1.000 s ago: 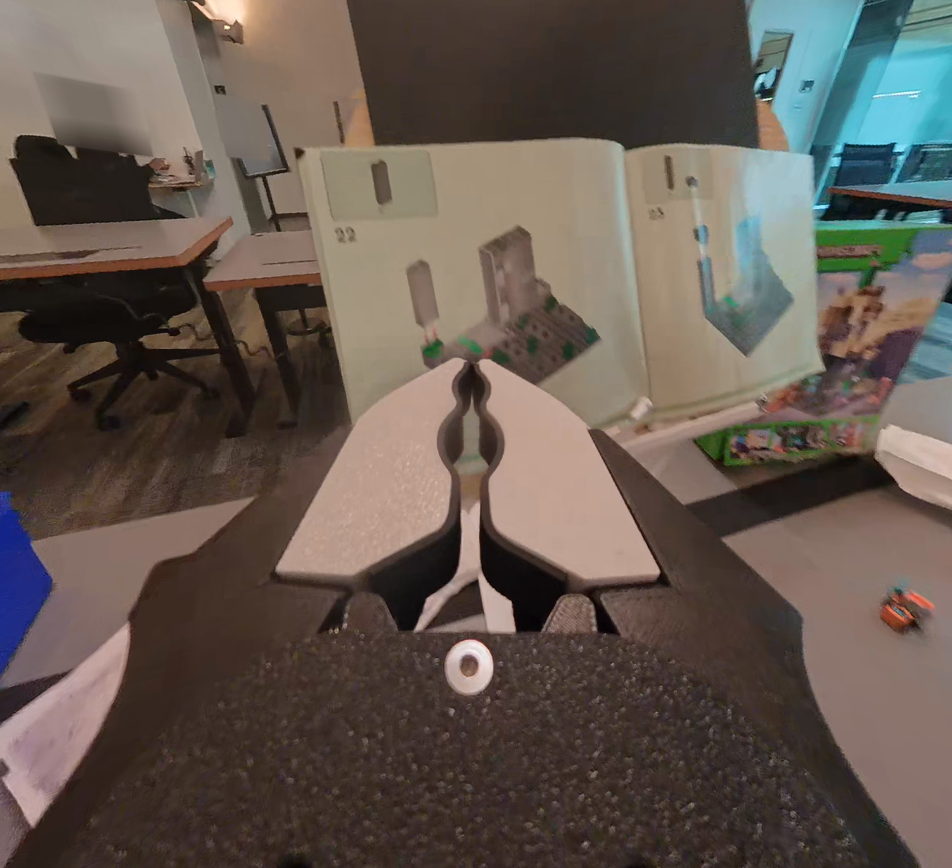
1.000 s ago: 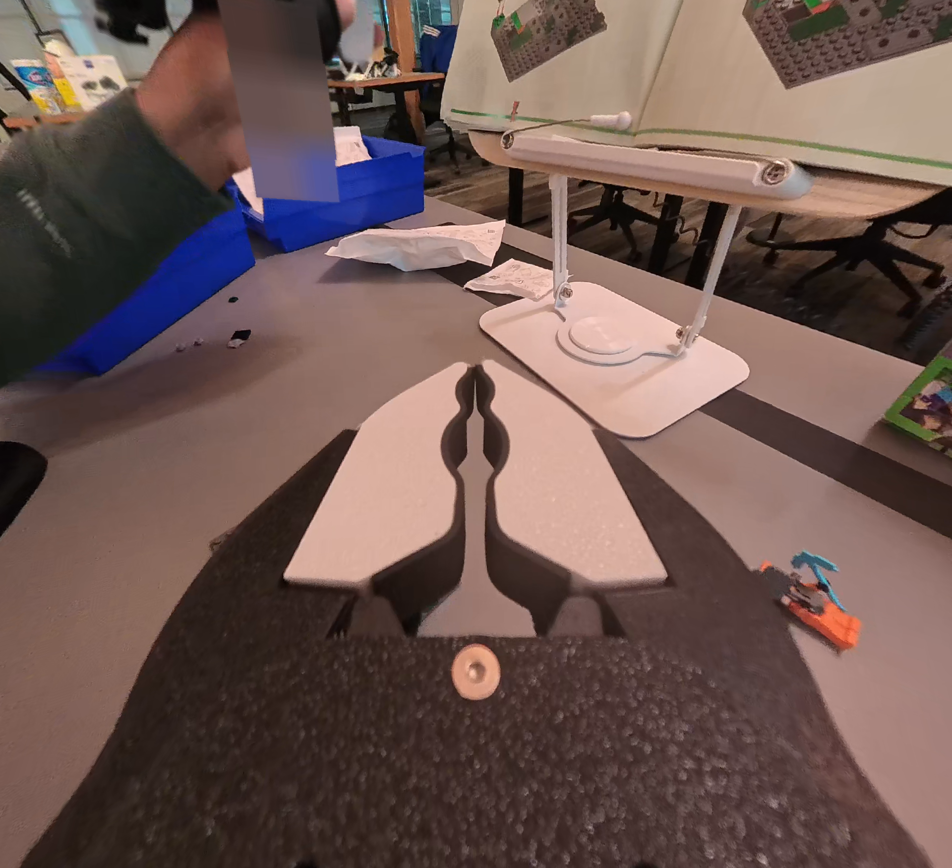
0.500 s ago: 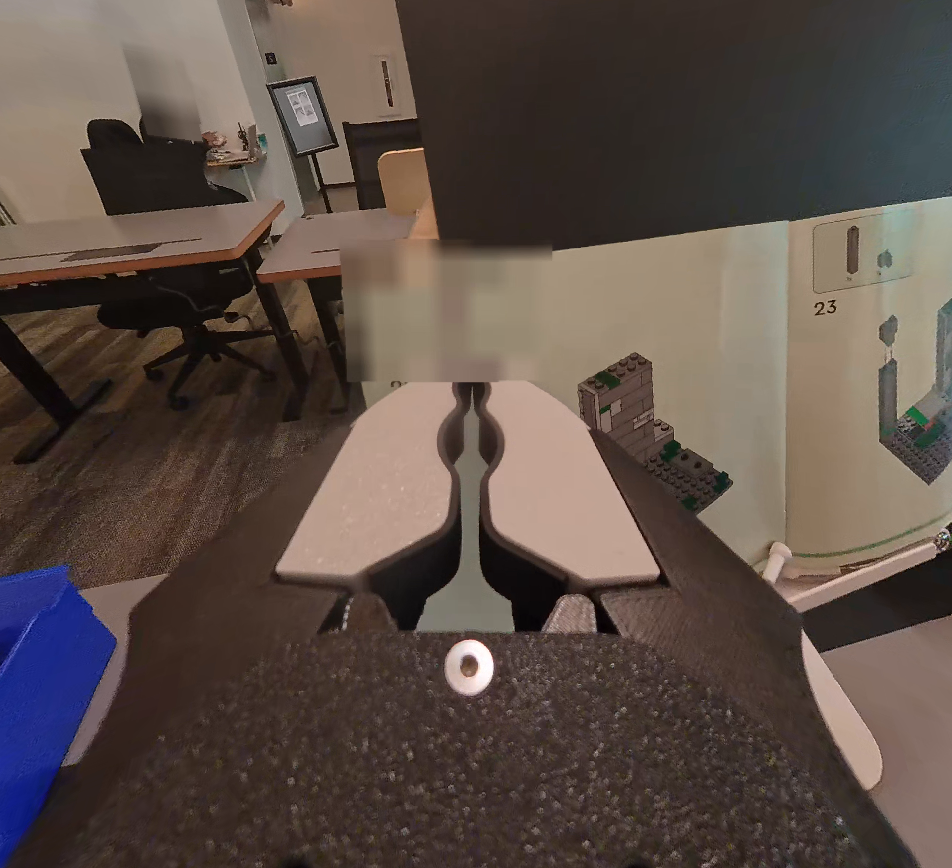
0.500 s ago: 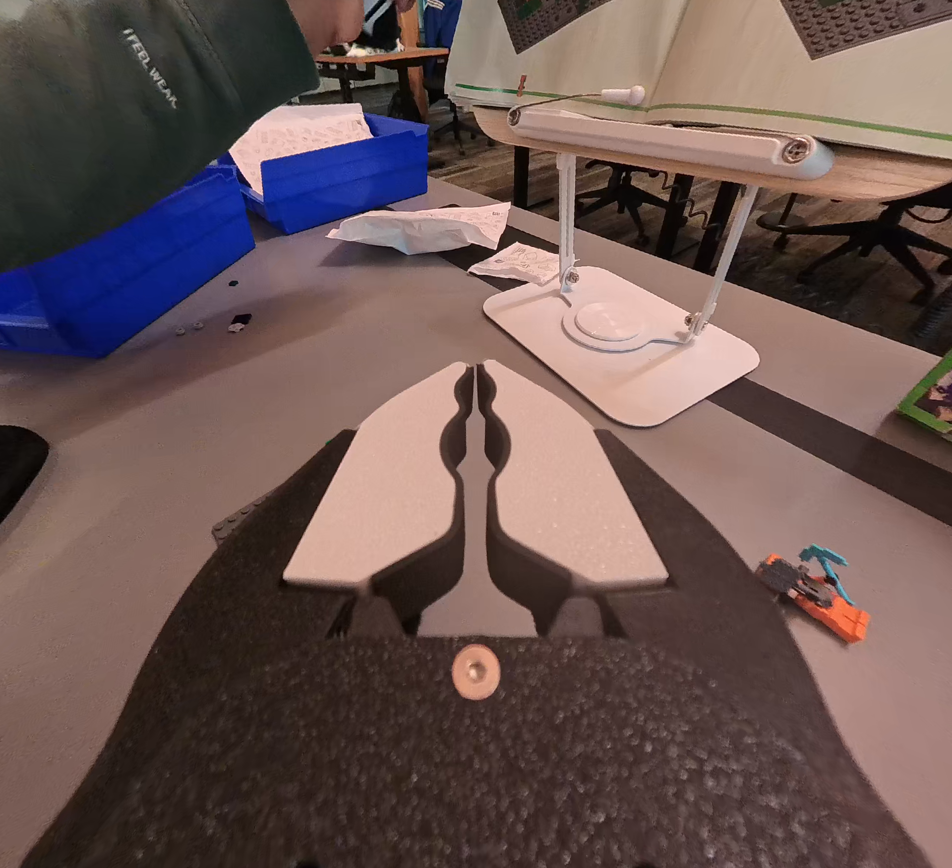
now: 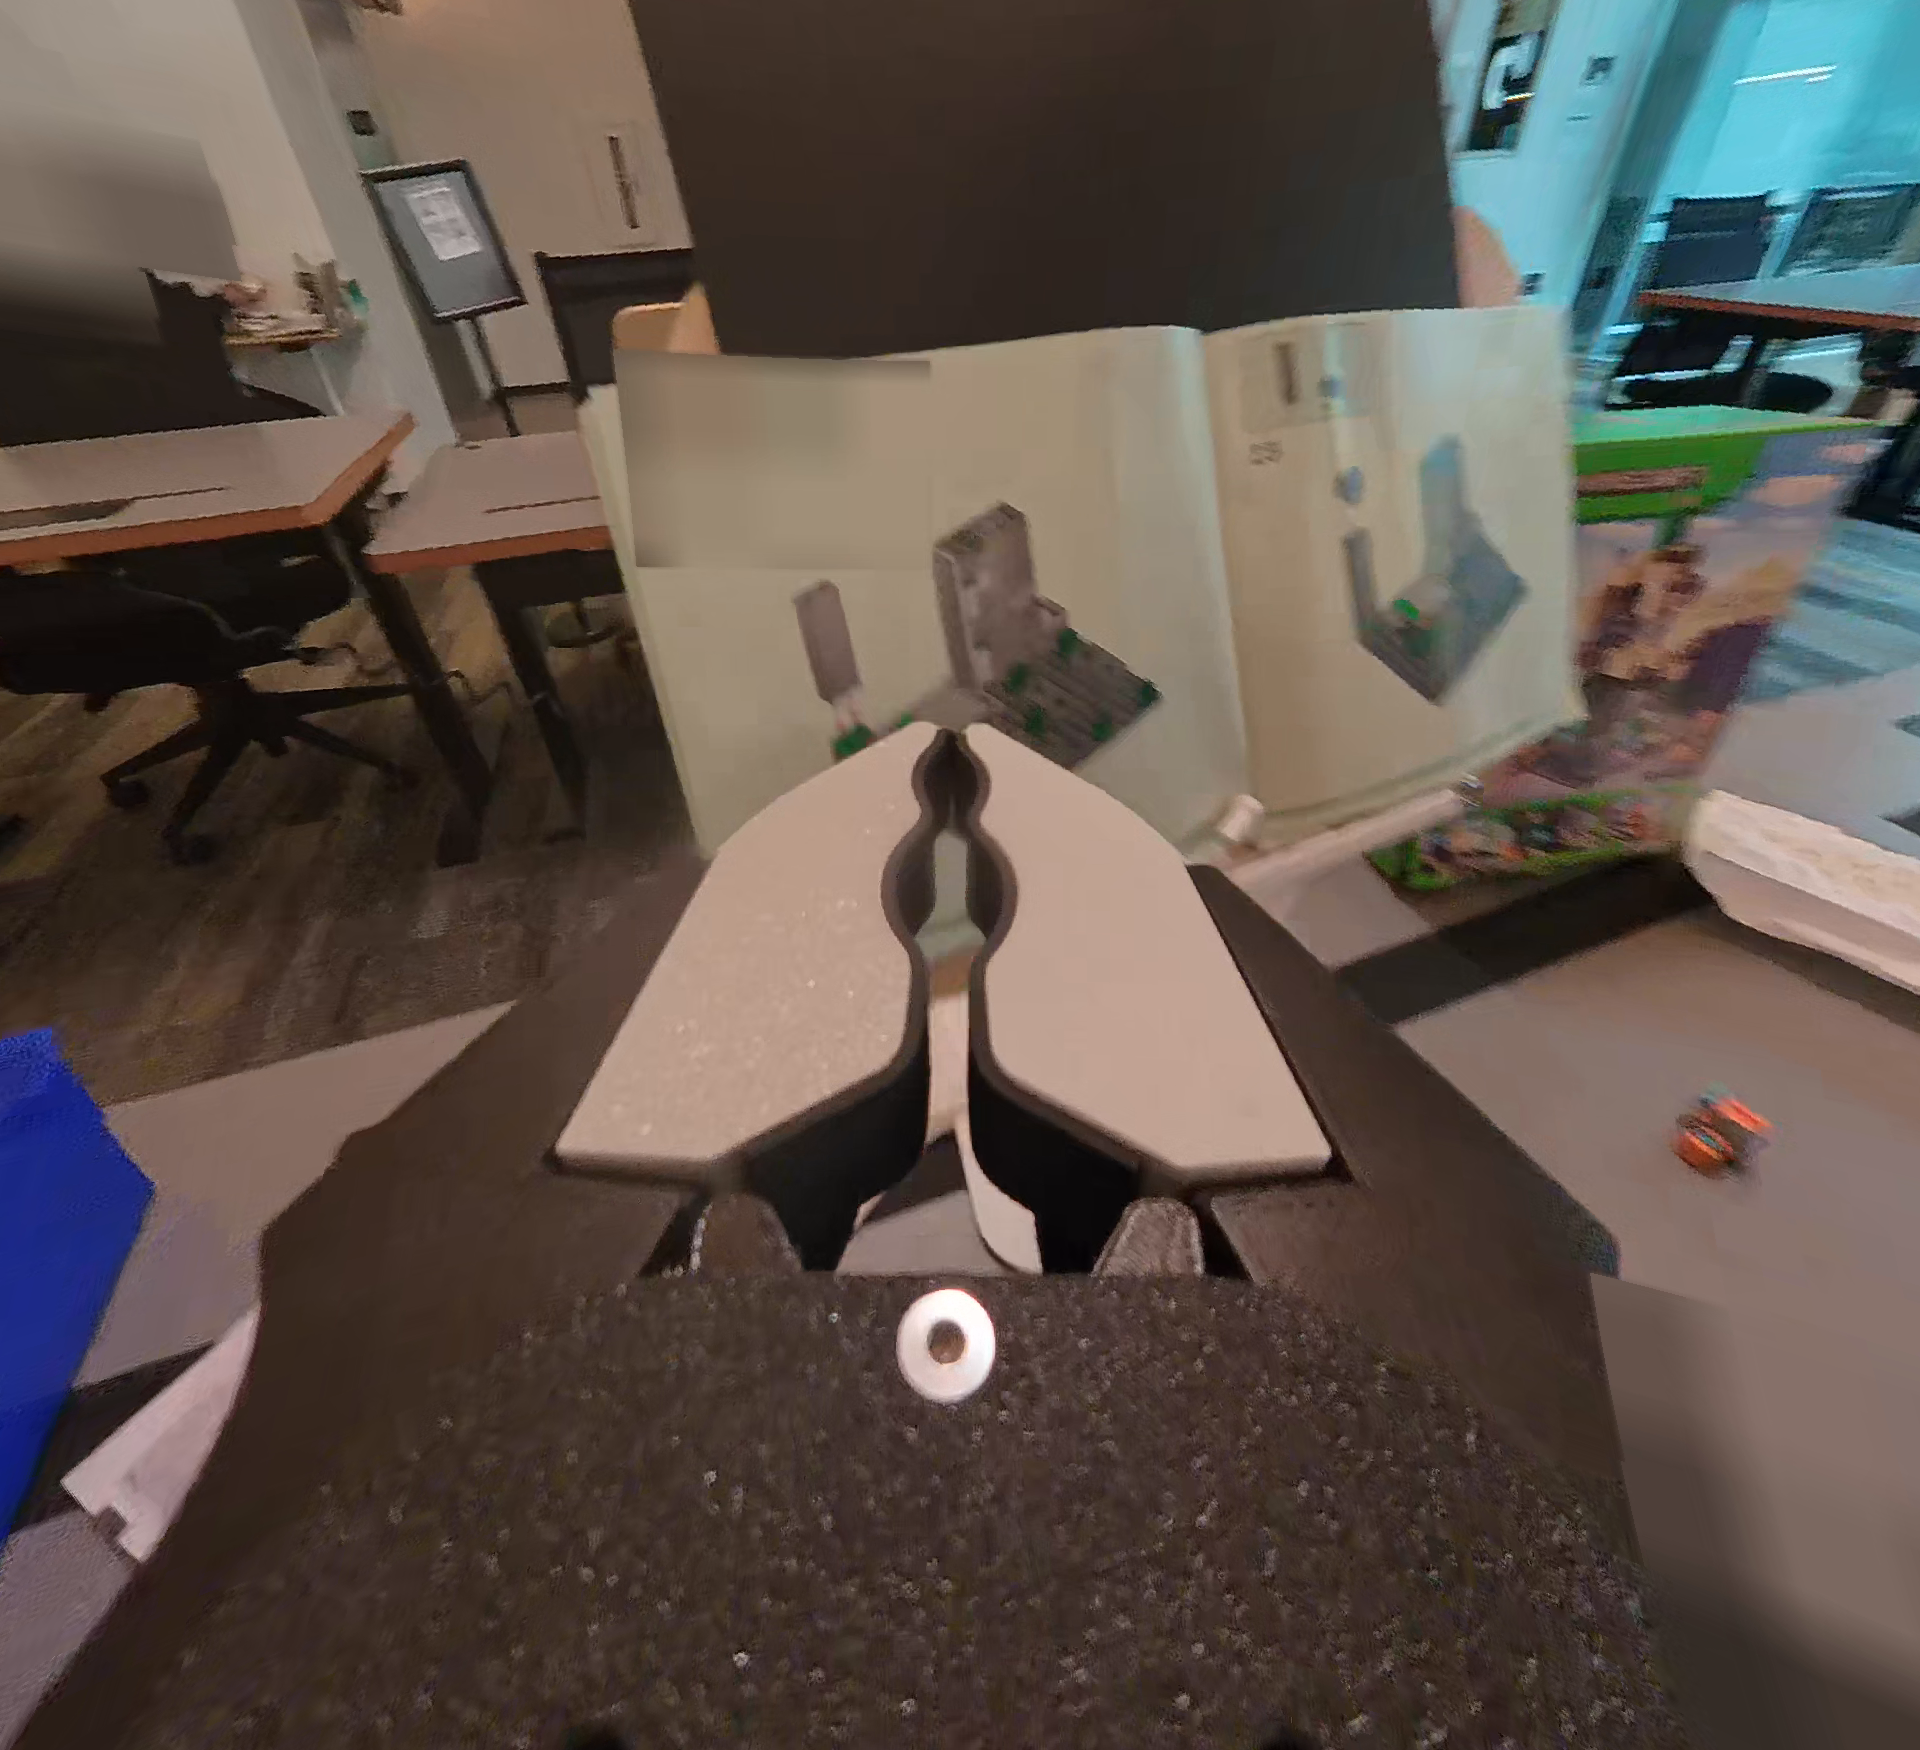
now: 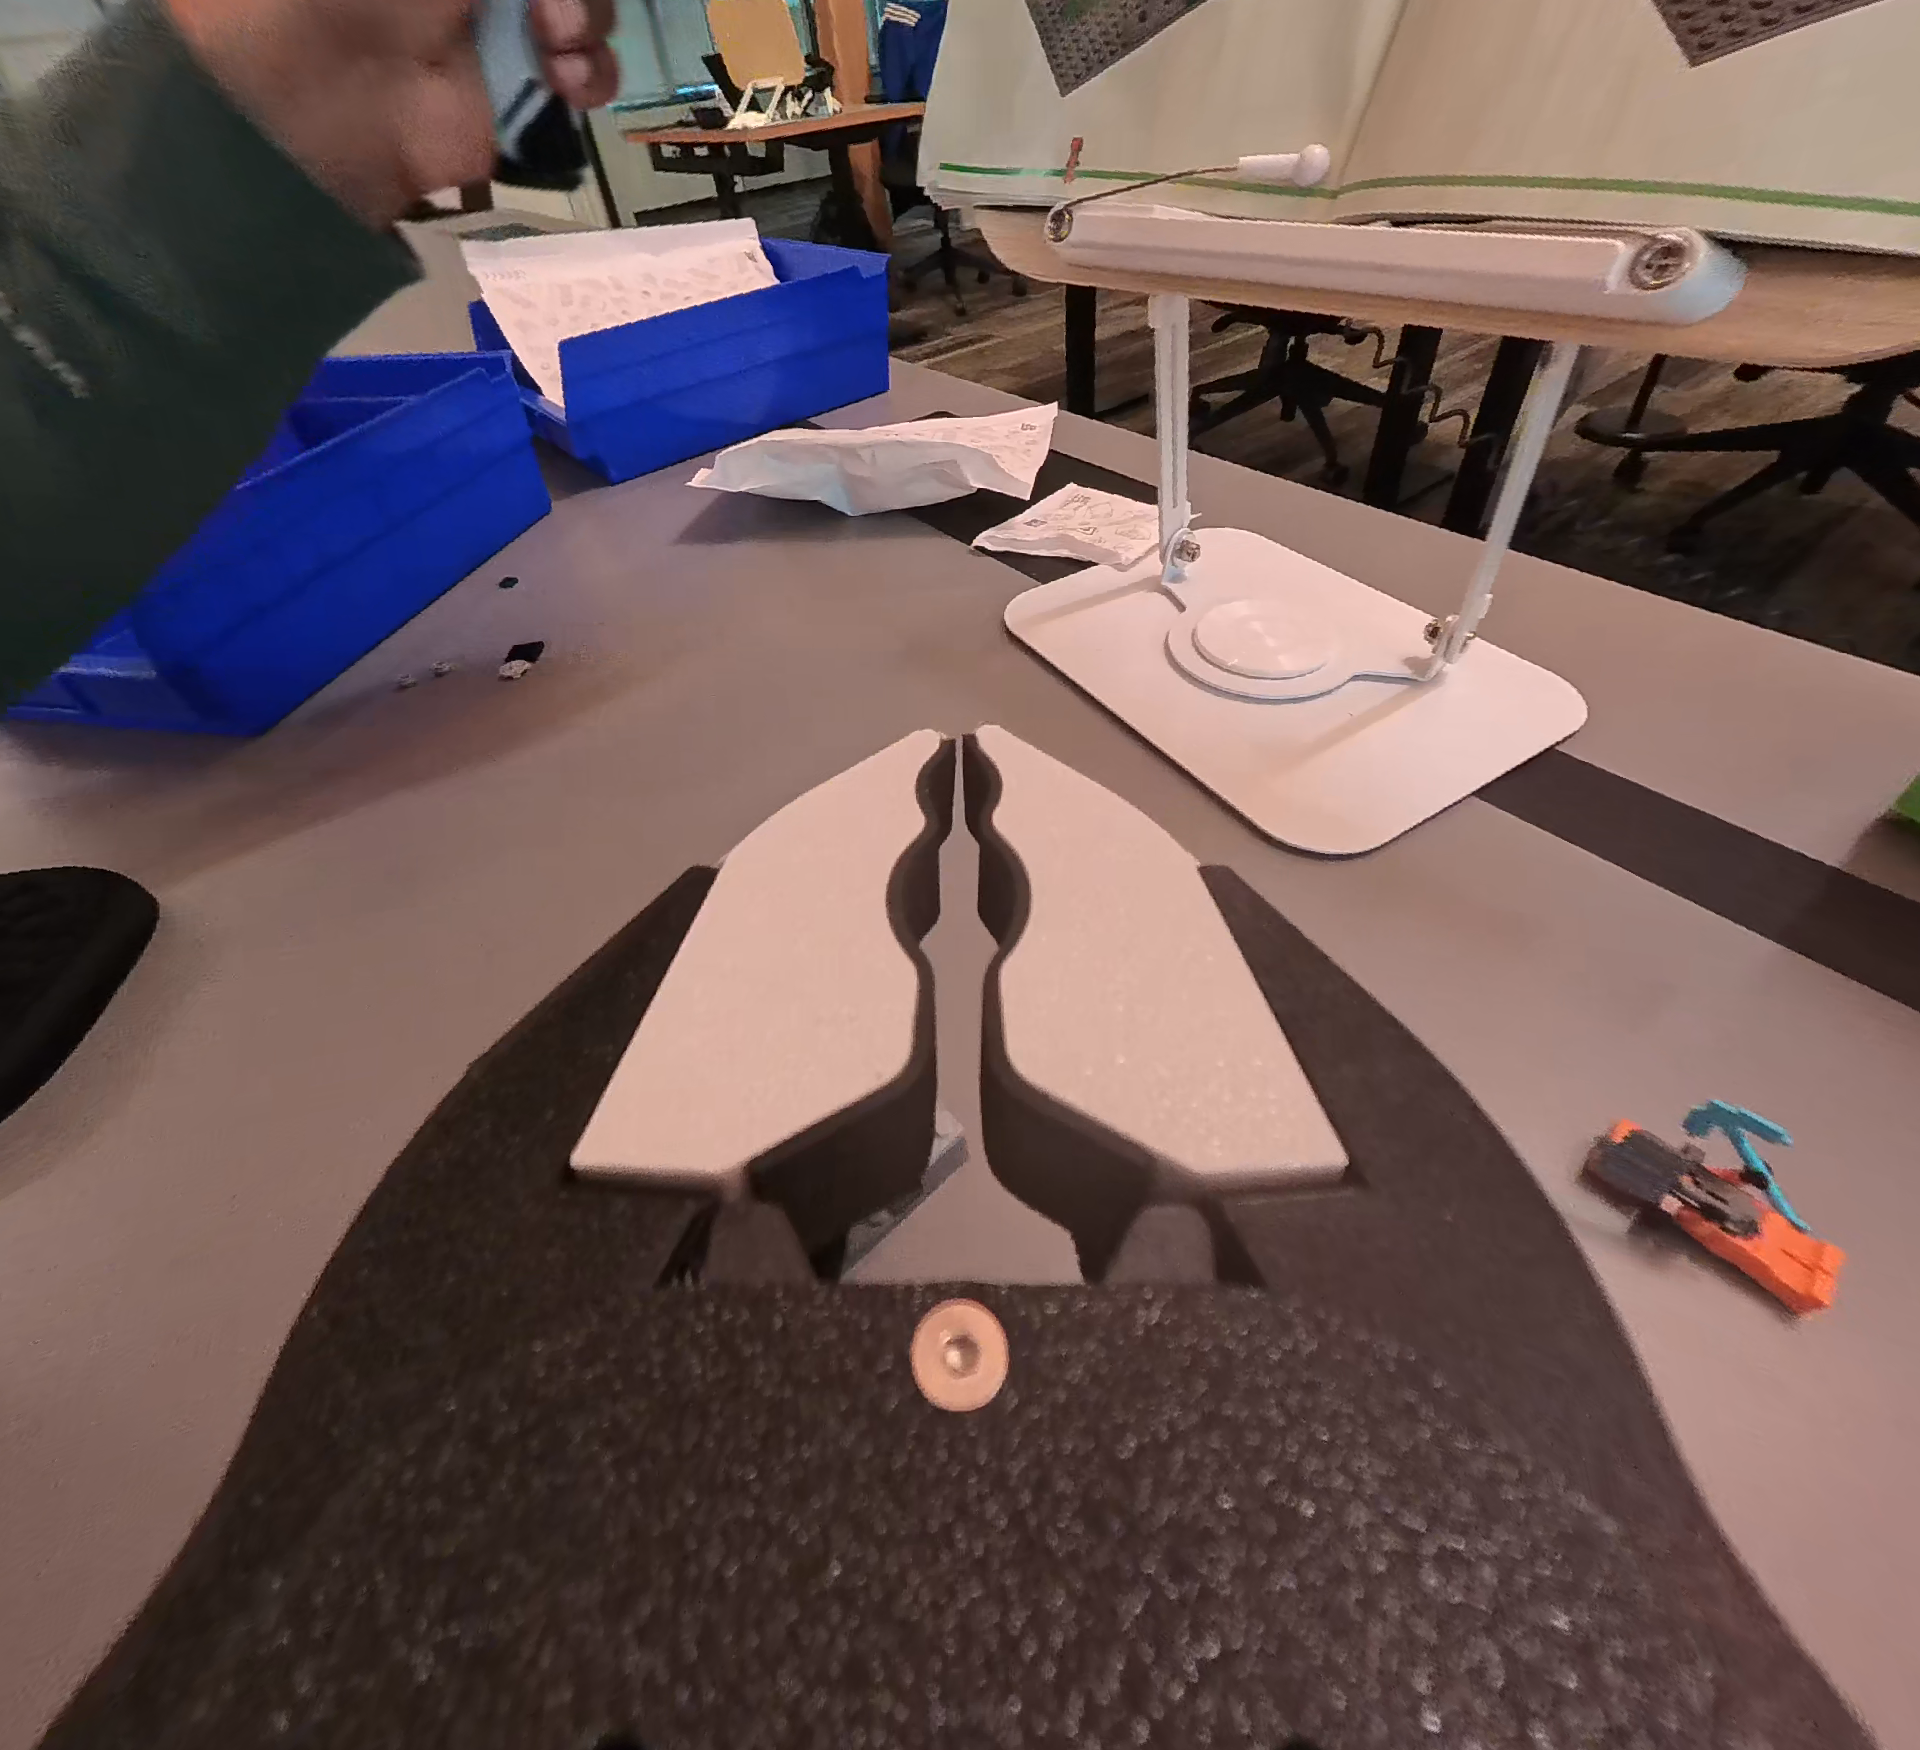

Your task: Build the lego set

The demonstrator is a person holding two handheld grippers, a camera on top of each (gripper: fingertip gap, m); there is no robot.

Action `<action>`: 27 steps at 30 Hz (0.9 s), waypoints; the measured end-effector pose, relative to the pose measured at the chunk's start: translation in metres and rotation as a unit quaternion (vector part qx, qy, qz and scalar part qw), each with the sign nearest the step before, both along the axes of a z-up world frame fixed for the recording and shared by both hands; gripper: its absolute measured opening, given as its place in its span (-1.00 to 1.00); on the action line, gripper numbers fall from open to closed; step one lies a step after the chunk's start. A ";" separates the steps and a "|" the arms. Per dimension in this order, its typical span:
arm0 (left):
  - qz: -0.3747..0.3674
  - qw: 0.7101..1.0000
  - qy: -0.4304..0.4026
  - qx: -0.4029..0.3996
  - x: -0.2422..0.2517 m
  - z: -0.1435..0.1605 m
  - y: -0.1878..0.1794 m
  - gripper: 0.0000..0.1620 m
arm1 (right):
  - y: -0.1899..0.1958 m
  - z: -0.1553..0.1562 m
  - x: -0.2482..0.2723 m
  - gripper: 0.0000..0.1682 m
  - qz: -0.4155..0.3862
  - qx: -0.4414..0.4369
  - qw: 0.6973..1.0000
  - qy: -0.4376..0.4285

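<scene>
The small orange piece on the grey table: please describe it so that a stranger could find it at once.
Start at the white book stand holding the open instruction booklet on the grey table. Nearer the camera and right of the right gripper lies a small orange build. Unlike the white paper bags and blue bins opposite, it carries a turquoise pickaxe-shaped part.

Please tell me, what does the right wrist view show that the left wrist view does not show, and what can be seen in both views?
Only the right wrist view shows the two blue bins, the crumpled paper bags, the stand's white base and a person's hand.

Only the left wrist view shows the lego box and the office desks.

Both show the open instruction booklet, the small orange lego piece and a shut, empty hand-held gripper.
</scene>
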State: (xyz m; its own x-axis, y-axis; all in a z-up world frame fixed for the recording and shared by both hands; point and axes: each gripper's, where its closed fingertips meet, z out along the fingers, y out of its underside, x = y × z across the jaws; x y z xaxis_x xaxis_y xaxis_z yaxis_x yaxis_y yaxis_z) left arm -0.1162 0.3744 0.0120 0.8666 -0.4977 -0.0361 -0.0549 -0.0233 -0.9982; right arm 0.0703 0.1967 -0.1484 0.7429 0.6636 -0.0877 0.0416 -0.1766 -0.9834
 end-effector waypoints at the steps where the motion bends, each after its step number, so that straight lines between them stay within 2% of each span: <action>1: -0.018 1.000 -0.003 -0.004 0.000 -0.002 -0.017 -1.00 | 0.000 0.000 -0.001 -0.99 0.001 0.000 1.000 -0.002; 4: -0.054 0.999 -0.002 -0.004 -0.015 -0.007 -0.068 -1.00 | -0.001 0.000 -0.001 -0.99 0.002 0.002 1.000 -0.002; 7: -0.062 0.998 0.017 -0.020 -0.054 -0.015 -0.111 -1.00 | -0.001 0.001 0.001 -0.99 0.001 -0.001 1.000 0.003; 12: 0.017 0.993 0.090 -0.074 -0.159 -0.048 -0.152 -1.00 | 0.001 0.004 0.006 -0.99 -0.003 0.000 1.000 0.011; 15: 0.085 0.982 0.119 -0.123 -0.229 -0.078 -0.165 -1.00 | 0.003 0.002 0.008 -0.98 -0.004 -0.006 1.000 0.017; 16: 0.096 0.977 0.116 -0.151 -0.246 -0.091 -0.169 -0.89 | 0.003 0.001 0.008 -0.98 -0.003 -0.009 1.000 0.020; 18: 0.120 0.967 0.113 -0.194 -0.275 -0.116 -0.174 -0.83 | 0.003 -0.001 0.007 -0.98 0.000 -0.015 1.000 0.022; 22: 0.151 0.946 0.136 -0.253 -0.304 -0.167 -0.170 -0.72 | 0.003 -0.007 0.000 -0.98 0.007 -0.023 1.000 0.016; 27: 0.137 0.914 0.185 -0.334 -0.314 -0.231 -0.154 -0.67 | 0.000 -0.010 -0.007 -0.98 0.014 -0.023 1.000 0.002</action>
